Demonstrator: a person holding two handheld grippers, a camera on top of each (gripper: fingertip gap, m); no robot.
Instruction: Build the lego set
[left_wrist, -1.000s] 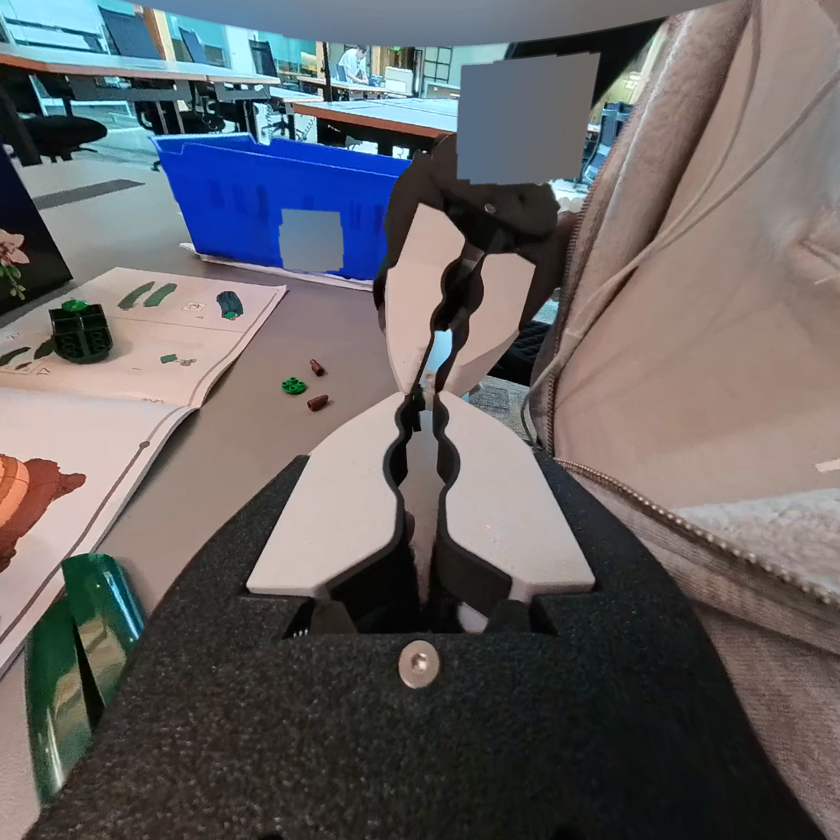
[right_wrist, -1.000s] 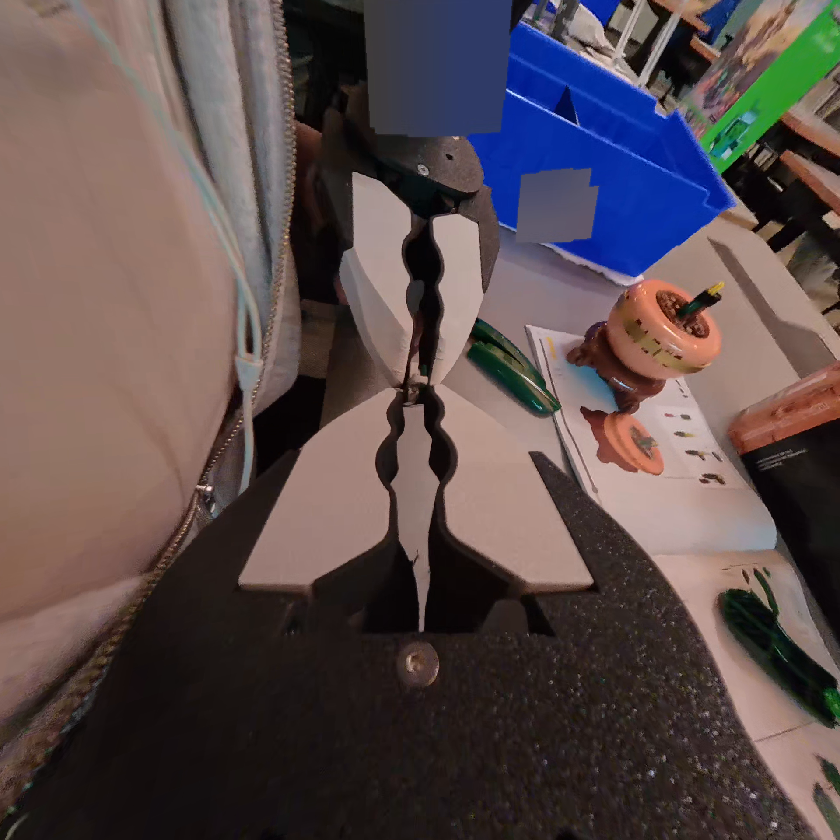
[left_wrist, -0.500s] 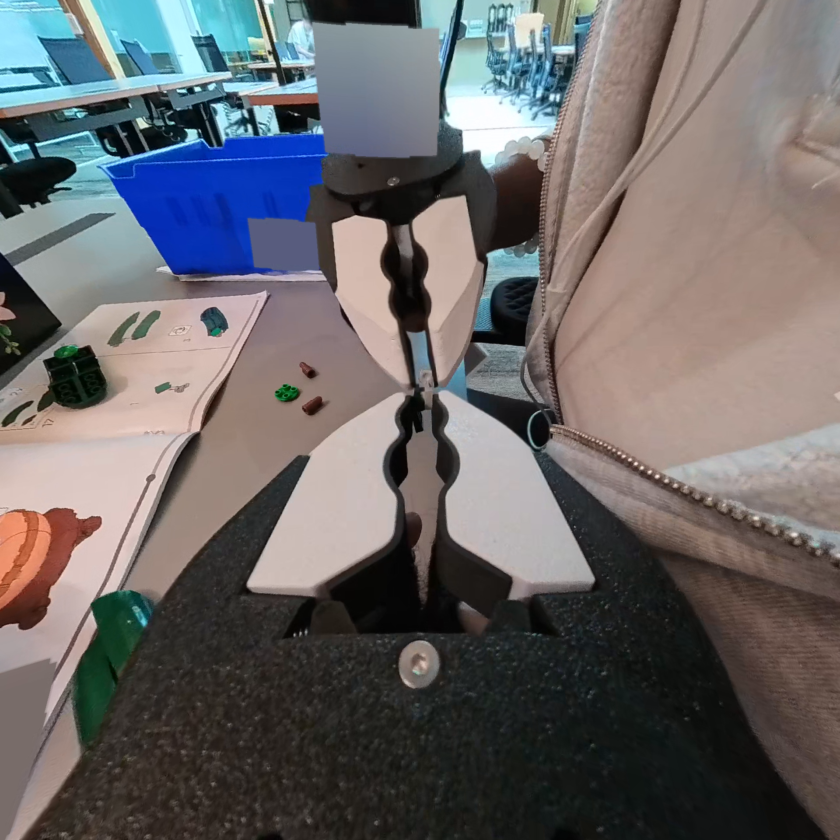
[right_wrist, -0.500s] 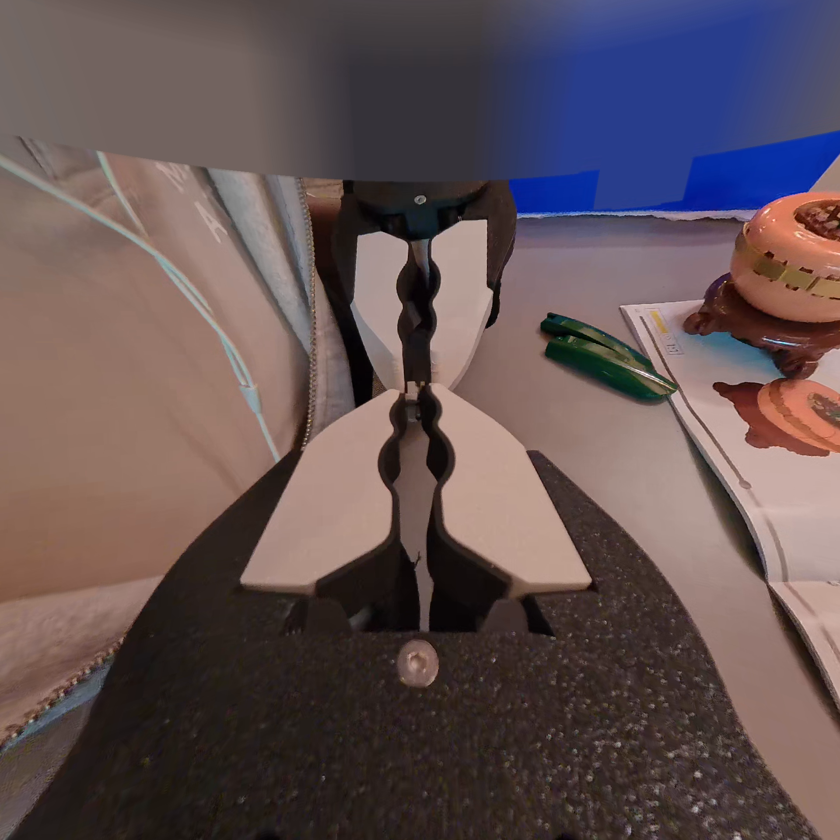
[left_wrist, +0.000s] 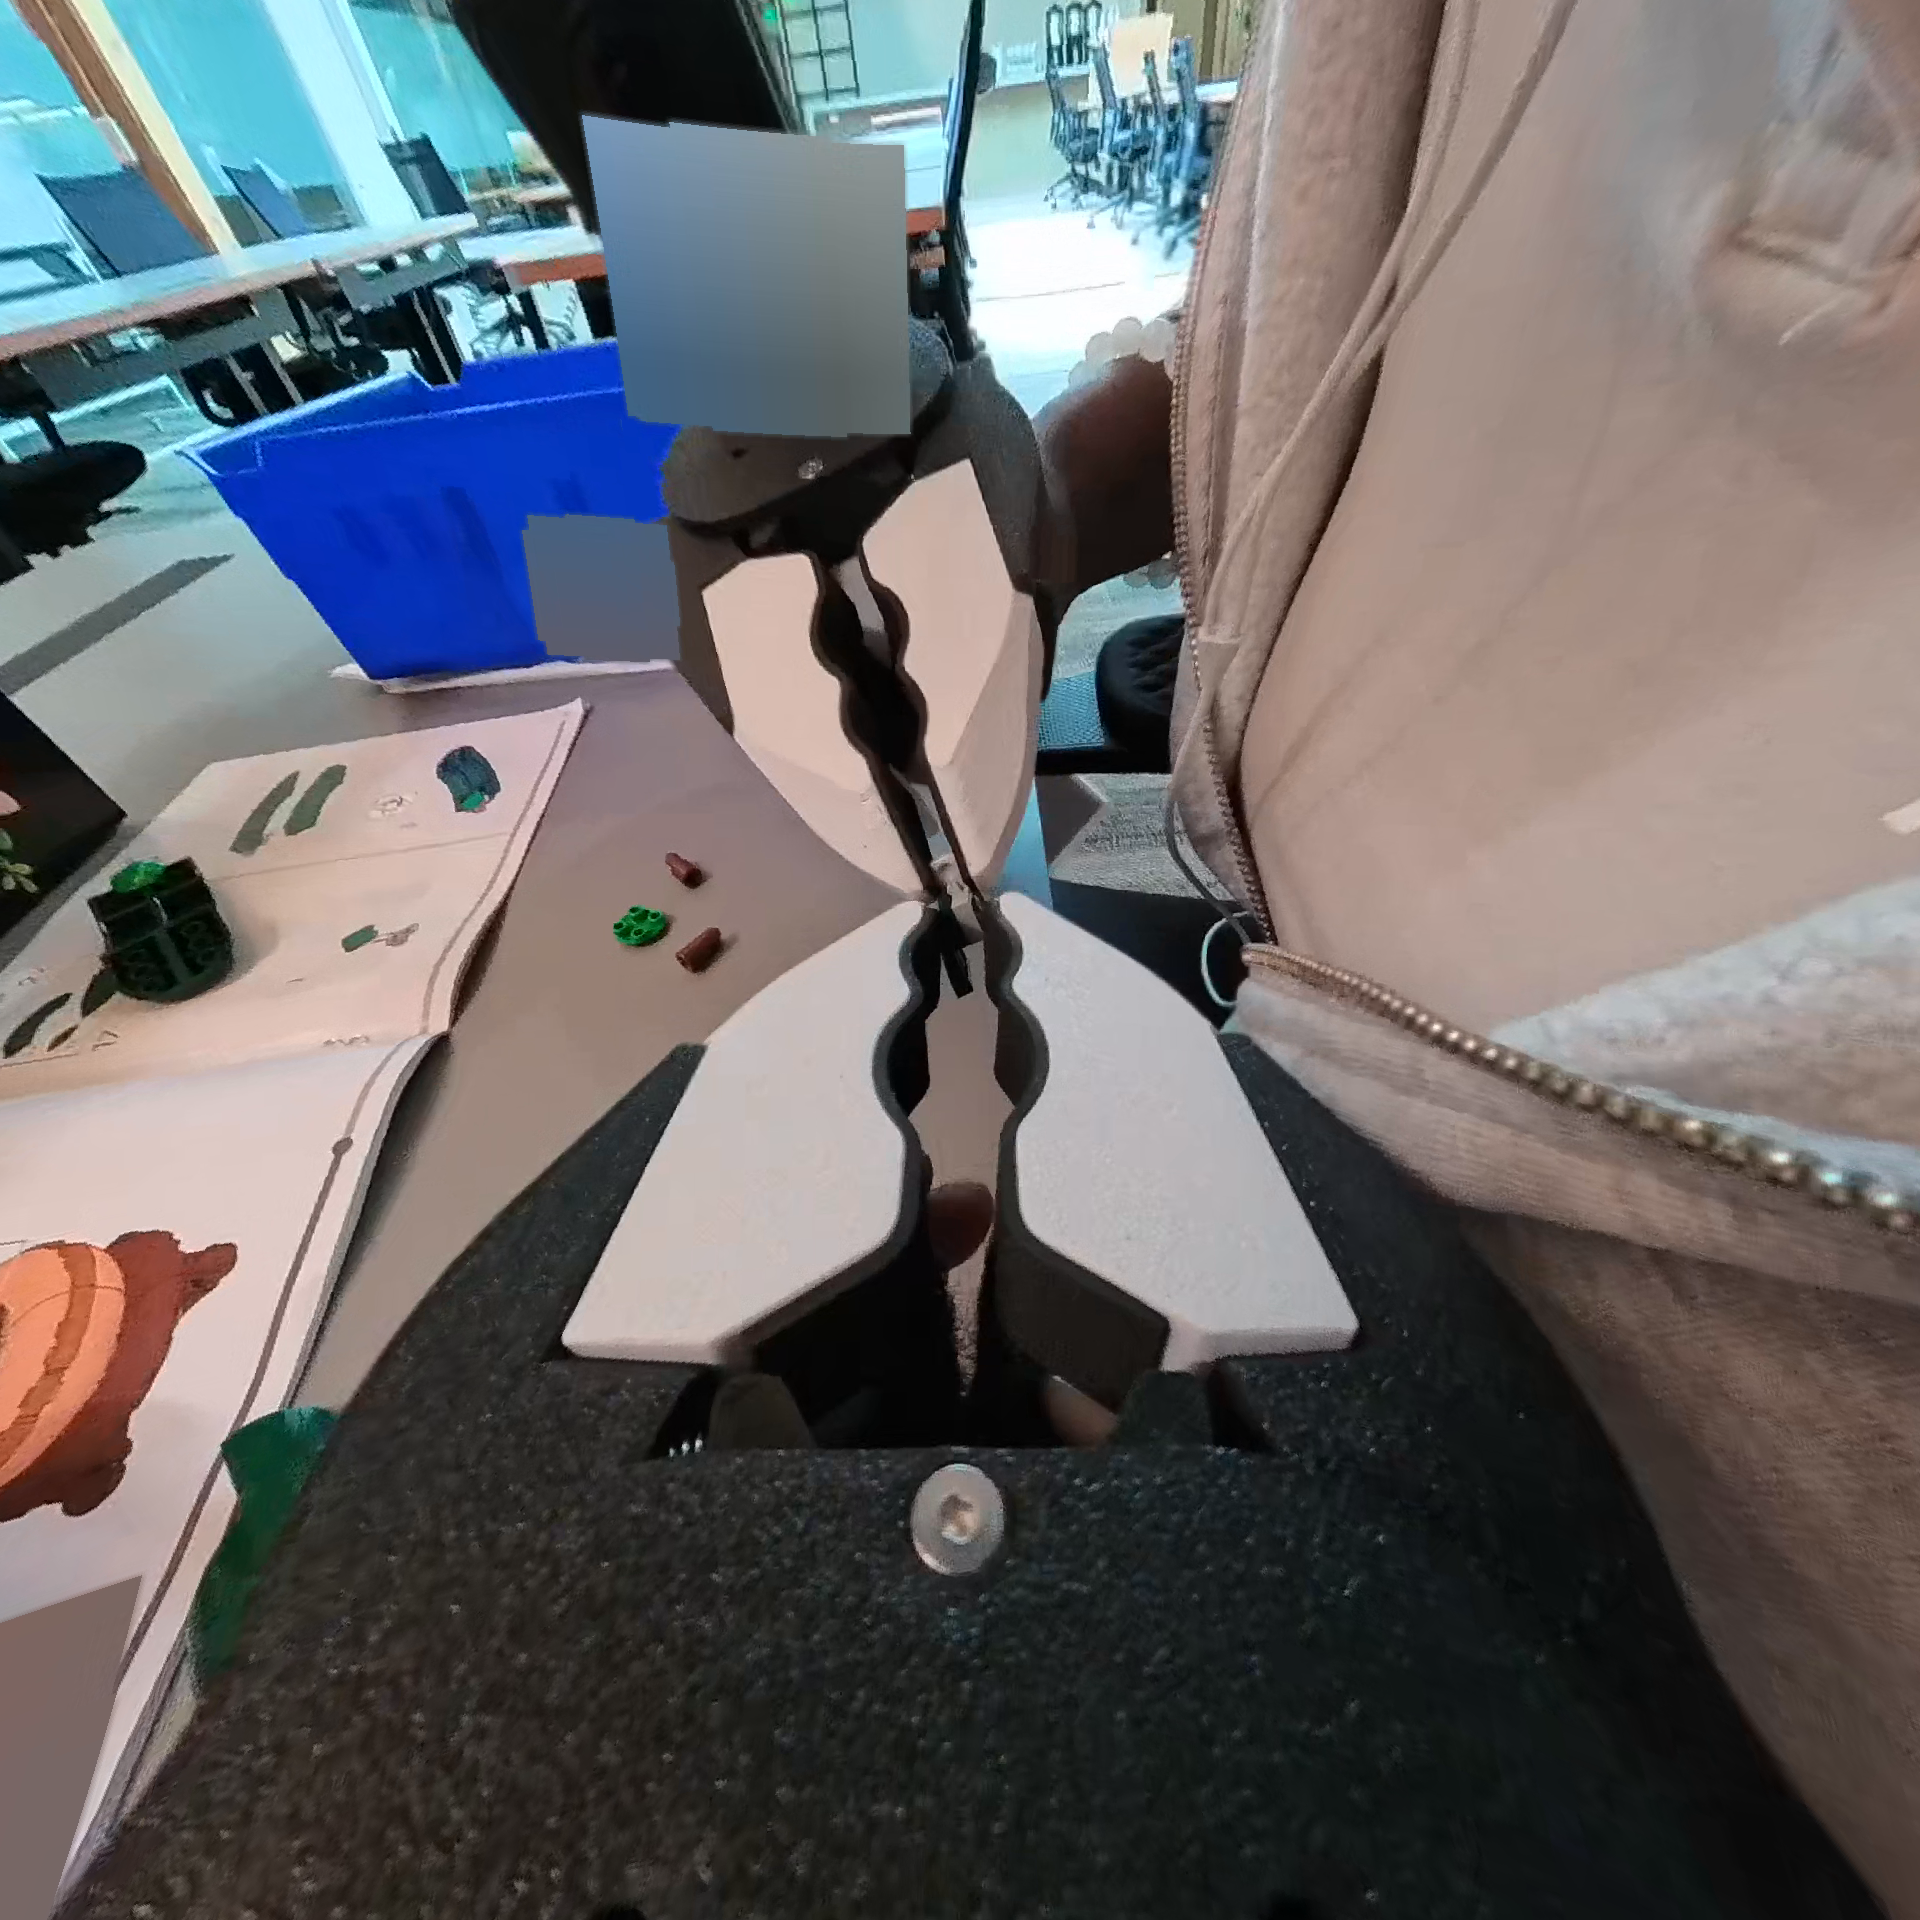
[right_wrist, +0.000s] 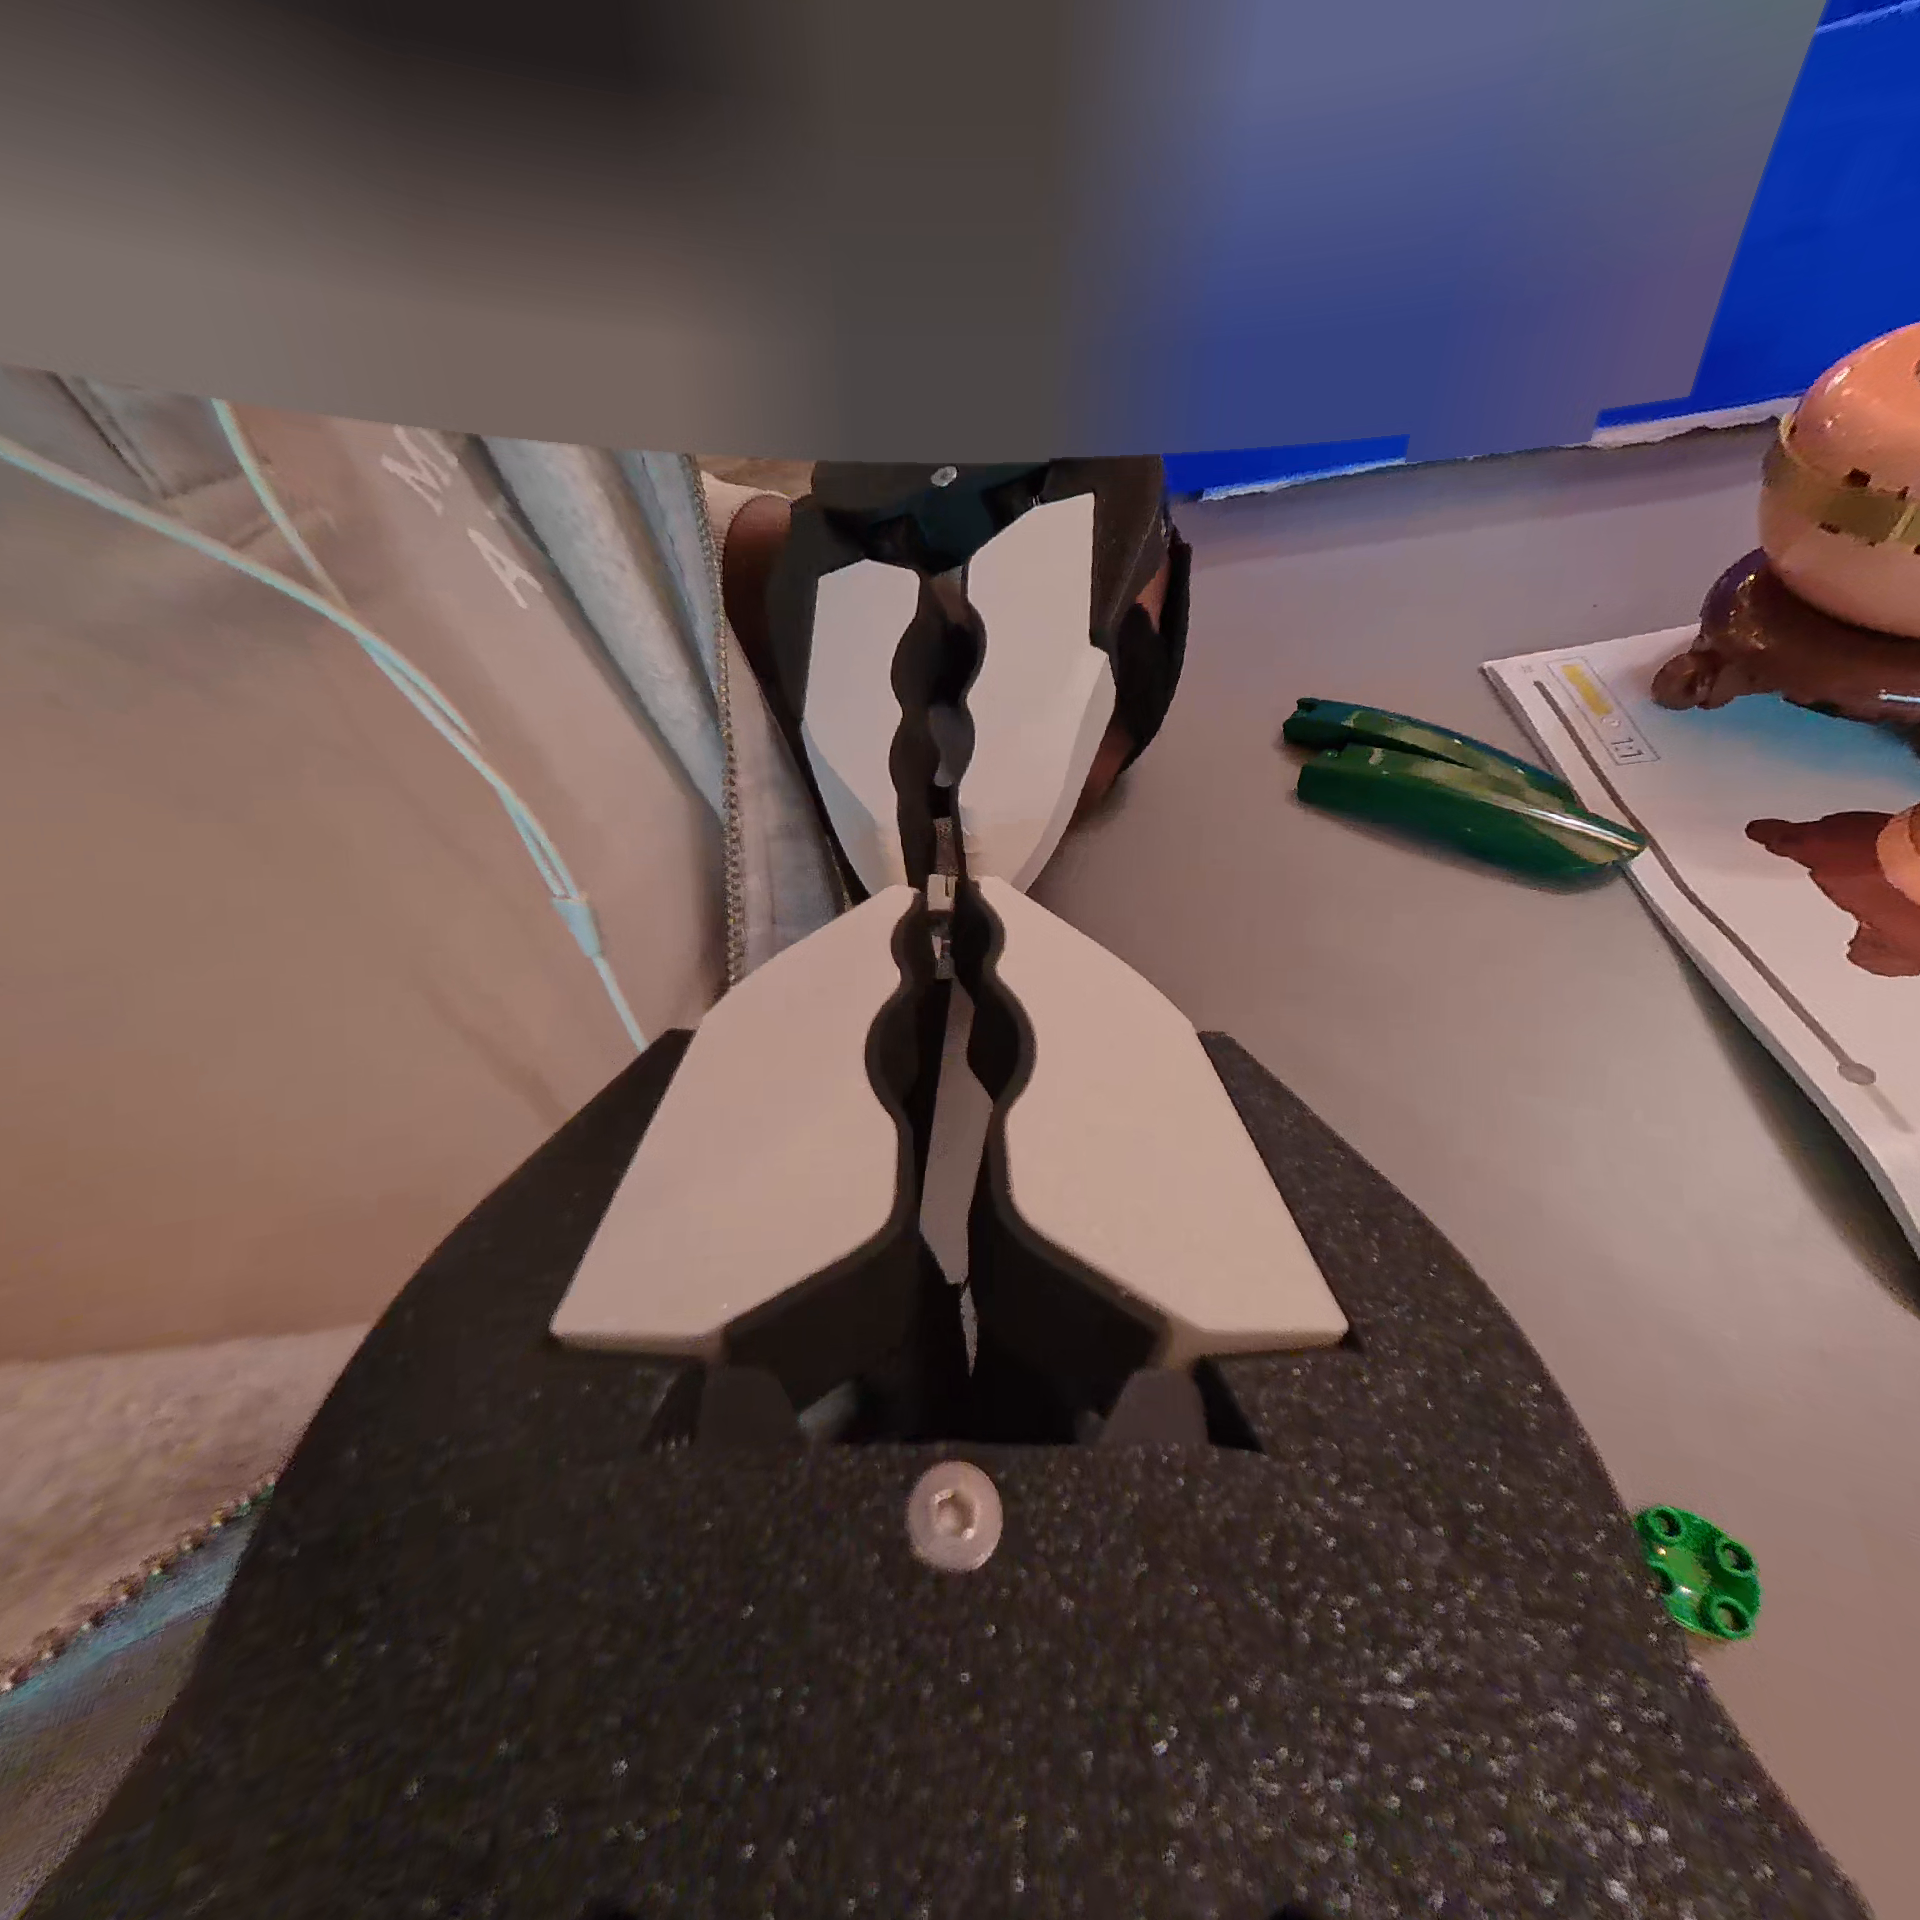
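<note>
My two grippers meet tip to tip in the air in front of a person's beige hoodie (left_wrist: 1558, 727). My left gripper (left_wrist: 954, 920) is shut on a small thin dark piece (left_wrist: 953, 961) at its tips. My right gripper (right_wrist: 943, 899) is shut on a small pale piece (right_wrist: 943, 888). The two pieces touch at the join. The right gripper shows opposite in the left wrist view (left_wrist: 940, 878), and the left gripper shows opposite in the right wrist view (right_wrist: 940, 831). How the pieces fit is hidden between the fingers.
On the grey table lie a green round plate (left_wrist: 639, 925), two brown pegs (left_wrist: 698, 948), dark green leaf pieces (right_wrist: 1455, 769), a dark subassembly (left_wrist: 161, 930) on the open instruction booklet (left_wrist: 364, 862), a peach pot model (right_wrist: 1860, 499) and a blue bin (left_wrist: 436, 540).
Both grippers stay shut and tip to tip. They have tilted and swung slightly, so the right gripper now leans in the left view and the green round plate has come into the right view.
</note>
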